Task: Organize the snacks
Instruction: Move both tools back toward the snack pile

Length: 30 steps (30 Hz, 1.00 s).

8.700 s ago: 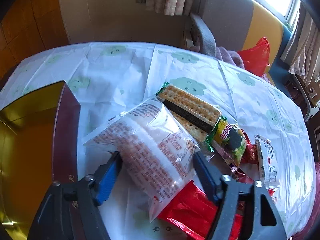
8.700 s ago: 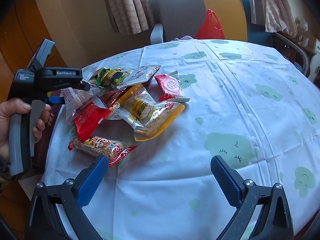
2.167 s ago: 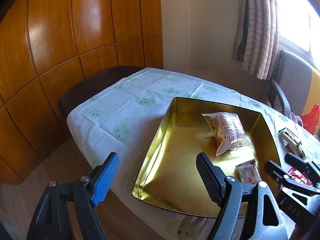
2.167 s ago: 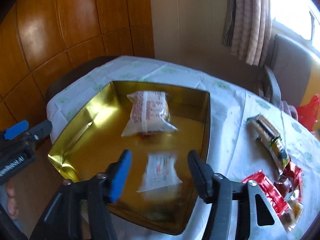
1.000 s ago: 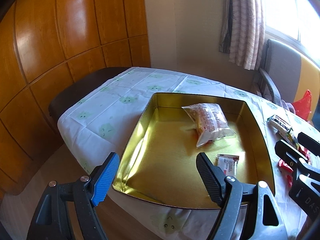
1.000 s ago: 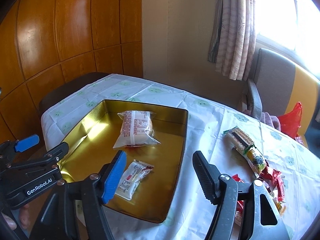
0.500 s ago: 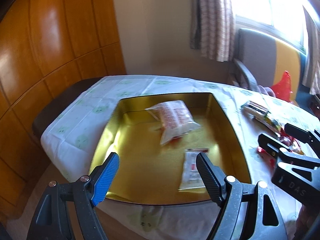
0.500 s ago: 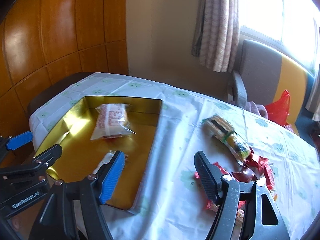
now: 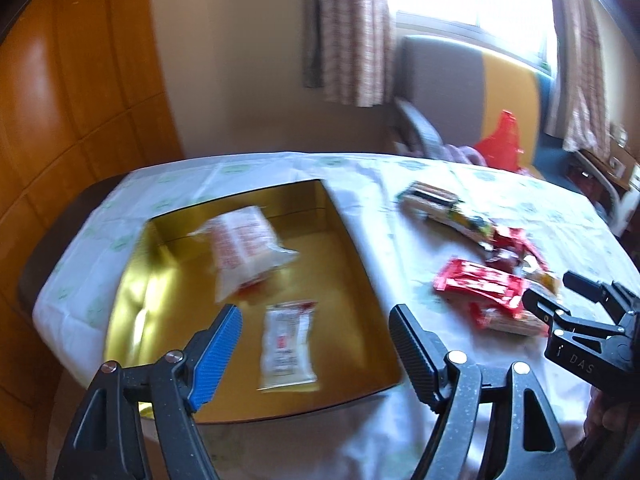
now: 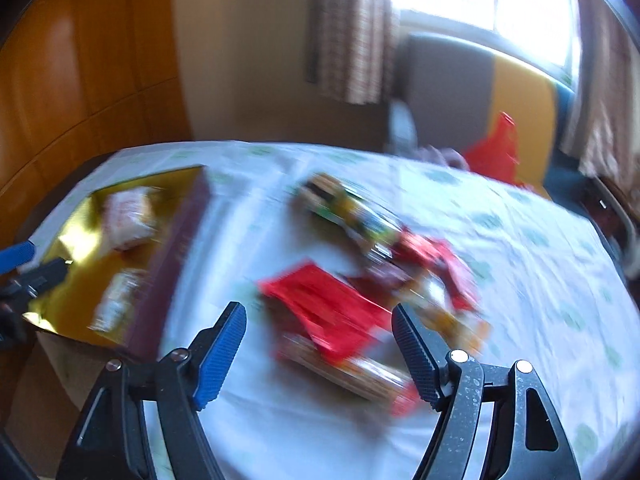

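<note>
On the table with its white cloth printed with pale green faces (image 9: 516,216) sits a shallow gold-lined tin tray (image 9: 360,264), and two packets lie inside it: a large clear bag with red print (image 9: 244,248) towards the far side, and a small white sachet with a red mark (image 9: 286,344) nearer the front edge, the two apart from each other. Over the near rim of that tray hangs the left gripper (image 9: 314,350), its blue-padded finger and black ribbed finger spread wide with nothing between them. To the right of the tray, out on the cloth, is the loose heap of snacks: a long green-and-yellow cracker pack (image 9: 444,208) farthest back, a flat bright red wrapper (image 9: 480,286) nearest, and several smaller red and orange packets jumbled between and beside them, too smeared to sort out. The right gripper (image 10: 320,344) hovers over that heap, jaws likewise wide apart and empty, the red wrapper (image 10: 324,304) showing just past its tips; its view is badly blurred. Behind the table stands a grey and yellow armchair (image 9: 460,80) with a red plastic bag (image 9: 502,142) on it, under a curtained window.
</note>
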{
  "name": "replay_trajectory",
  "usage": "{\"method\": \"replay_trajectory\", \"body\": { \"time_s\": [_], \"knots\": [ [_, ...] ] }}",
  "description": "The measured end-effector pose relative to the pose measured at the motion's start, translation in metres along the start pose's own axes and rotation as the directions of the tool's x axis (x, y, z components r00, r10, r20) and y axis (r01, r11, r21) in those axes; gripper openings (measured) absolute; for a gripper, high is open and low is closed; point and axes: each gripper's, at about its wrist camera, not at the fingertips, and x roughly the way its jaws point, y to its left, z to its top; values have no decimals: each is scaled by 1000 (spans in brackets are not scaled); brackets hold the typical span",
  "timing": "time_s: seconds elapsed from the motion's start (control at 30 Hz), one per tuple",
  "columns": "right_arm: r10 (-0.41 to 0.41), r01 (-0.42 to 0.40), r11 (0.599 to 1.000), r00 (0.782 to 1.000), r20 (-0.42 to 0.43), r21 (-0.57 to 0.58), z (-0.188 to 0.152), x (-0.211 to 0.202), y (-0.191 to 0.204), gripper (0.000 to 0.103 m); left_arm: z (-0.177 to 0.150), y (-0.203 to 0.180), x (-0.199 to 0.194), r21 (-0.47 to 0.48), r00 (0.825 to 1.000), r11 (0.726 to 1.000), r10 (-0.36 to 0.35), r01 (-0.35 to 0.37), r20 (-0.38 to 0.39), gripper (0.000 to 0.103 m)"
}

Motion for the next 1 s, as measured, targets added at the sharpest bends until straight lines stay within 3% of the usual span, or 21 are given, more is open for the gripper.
{"method": "replay_trajectory", "body": {
  "time_s": [0.13,0.23,0.3,0.47,0.8,1.0],
  "knots": [
    [-65,70,992,997,-48,102,-22,-3,-50,76,8,-29,4,74,997,994,-79,80,-14,72],
    [-104,115,981,991,-80,159,-37,-5,-81,76,14,-48,14,83,983,981,-167,173,-72,67],
    [-122,139,974,987,-101,181,-45,-5,-94,76,18,-62,26,57,963,968,-236,245,-131,59],
    [-131,155,965,984,-121,211,-59,-6,-110,76,25,-92,60,-31,905,942,-330,334,-267,56],
    [-111,133,970,987,-117,203,-66,-2,-114,78,37,-112,124,-232,829,914,-400,331,-391,56],
    [-96,124,969,986,-136,216,-71,4,-119,79,41,-112,152,-302,810,907,-403,293,-425,57]
  ]
}}
